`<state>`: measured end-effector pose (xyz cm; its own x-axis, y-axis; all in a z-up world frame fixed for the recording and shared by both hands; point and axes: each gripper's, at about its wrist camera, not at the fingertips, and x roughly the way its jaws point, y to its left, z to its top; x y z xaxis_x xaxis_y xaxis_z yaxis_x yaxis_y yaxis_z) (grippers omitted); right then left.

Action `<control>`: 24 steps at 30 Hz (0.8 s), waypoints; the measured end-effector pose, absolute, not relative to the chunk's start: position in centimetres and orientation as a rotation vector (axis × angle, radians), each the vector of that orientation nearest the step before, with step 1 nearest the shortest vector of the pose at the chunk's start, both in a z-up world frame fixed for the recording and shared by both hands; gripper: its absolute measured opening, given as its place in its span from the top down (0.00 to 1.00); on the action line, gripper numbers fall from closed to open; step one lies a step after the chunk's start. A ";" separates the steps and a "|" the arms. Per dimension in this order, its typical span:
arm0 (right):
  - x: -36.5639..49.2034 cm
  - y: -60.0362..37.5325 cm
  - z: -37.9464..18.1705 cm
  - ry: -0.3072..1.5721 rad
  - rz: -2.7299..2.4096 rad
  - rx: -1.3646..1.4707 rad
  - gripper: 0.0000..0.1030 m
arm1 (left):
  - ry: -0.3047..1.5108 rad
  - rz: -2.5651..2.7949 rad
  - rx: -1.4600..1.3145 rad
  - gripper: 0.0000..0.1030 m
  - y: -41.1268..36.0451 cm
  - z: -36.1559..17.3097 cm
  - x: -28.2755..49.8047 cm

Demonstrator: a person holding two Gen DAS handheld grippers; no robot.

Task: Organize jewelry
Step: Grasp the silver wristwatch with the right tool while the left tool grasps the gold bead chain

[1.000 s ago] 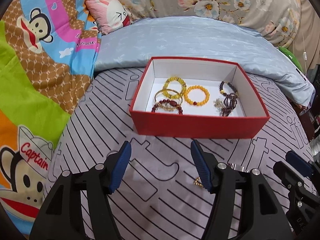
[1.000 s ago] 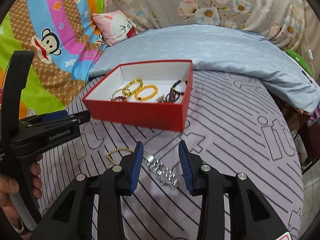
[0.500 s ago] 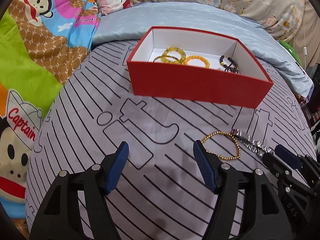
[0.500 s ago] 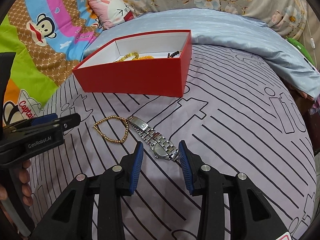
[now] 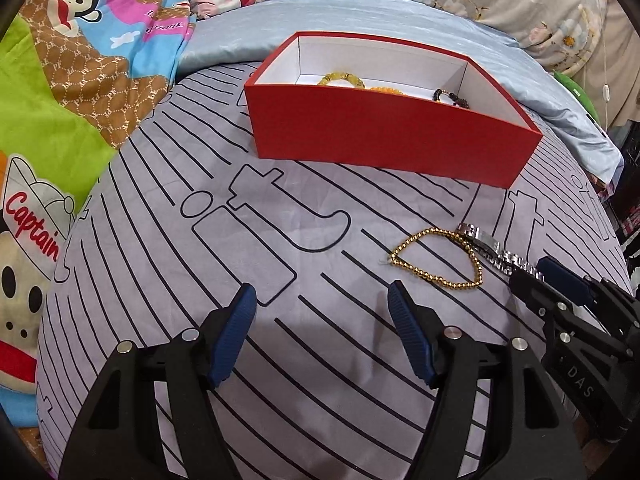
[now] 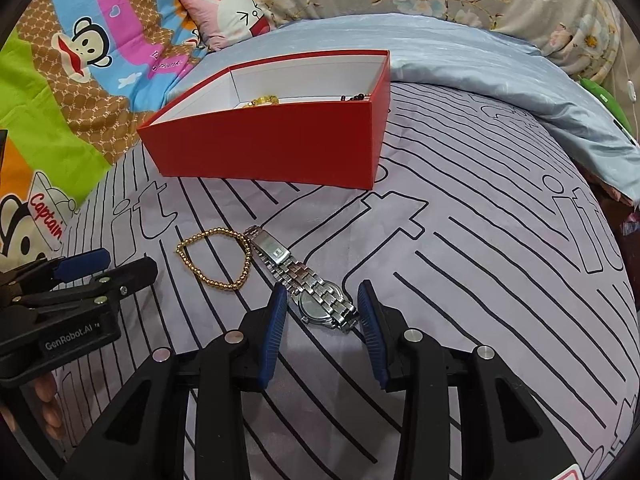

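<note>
From the left wrist, the left gripper gapes wide over bare striped bedsheet, gold bead bracelet at two o'clock, red box at twelve; from the right wrist, the right gripper narrowly straddles the silver watch without touching, bracelet at ten o'clock.

Two black handheld grippers, the left gripper and right gripper, are fitted with ribbed blue pads, silver pivot bolts and white "GenRobot.AI" lettering.
</note>
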<state>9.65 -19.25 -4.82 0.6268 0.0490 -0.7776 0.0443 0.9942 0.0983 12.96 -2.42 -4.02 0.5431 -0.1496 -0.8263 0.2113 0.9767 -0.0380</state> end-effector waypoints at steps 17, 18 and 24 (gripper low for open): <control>7.0 -20.8 -4.9 0.878 -0.075 0.201 0.75 | 0.981 -0.238 0.076 0.30 -4.9 -4.3 13.4; 6.9 -20.8 -4.9 0.878 -0.076 0.199 0.75 | 0.983 -0.237 0.071 0.30 -5.0 -4.4 13.6; 6.9 -20.9 -4.9 0.875 -0.076 0.206 0.74 | 0.975 -0.225 0.081 0.32 -5.6 -4.8 14.7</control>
